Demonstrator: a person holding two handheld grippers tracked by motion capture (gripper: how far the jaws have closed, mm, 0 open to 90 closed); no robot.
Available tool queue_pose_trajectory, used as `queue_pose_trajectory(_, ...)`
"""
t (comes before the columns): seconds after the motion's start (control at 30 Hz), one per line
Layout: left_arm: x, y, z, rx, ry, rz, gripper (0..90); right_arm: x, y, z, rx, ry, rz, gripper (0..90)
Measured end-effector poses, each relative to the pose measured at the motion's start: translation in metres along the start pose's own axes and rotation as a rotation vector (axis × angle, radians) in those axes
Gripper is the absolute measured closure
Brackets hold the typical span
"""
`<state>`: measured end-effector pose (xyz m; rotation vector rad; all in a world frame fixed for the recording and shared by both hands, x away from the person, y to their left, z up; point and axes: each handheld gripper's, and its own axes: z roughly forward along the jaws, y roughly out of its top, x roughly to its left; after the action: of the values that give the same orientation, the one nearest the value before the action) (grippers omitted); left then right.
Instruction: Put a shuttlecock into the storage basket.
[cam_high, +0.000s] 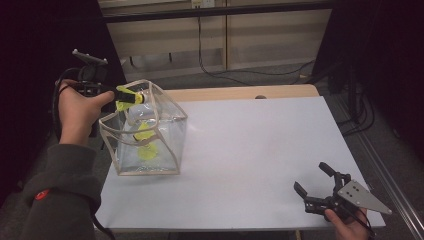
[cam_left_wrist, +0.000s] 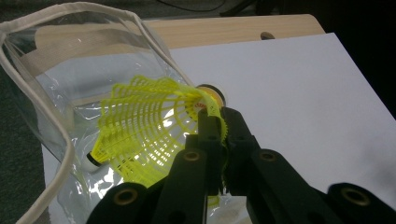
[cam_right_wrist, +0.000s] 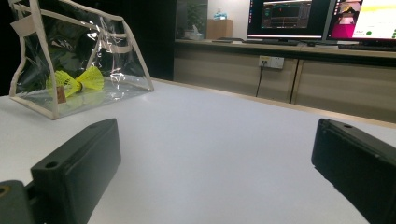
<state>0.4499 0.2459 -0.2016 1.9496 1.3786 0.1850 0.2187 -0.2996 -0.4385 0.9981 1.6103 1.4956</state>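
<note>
White table (cam_high: 250, 150), wooden far edge; 2 monitors (cam_right_wrist: 322, 18), seemingly, behind.

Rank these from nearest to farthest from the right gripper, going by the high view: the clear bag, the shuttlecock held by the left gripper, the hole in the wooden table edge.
1. Clear bag, on the table's left side.
2. Held shuttlecock, over the bag's far left rim.
The hole, at the far edge, is too close to the bag to call.
Right gripper sits near right.

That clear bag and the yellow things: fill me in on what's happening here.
A person is loading yellow shuttlecocks into the clear bag at the table's left side. The left gripper is shut on a shuttlecock, held over the bag's open top. Other shuttlecocks already lie inside. The right gripper rests open near the table's front right corner, holding nothing.
</note>
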Motion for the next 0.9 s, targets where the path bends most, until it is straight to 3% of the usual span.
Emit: queue_pose_trajectory(0.9,0.011,-0.01,0.015,0.019,0.033,-0.005,87.5,0.0,0.0,0.0,-0.003,0.003,-0.002,1.2)
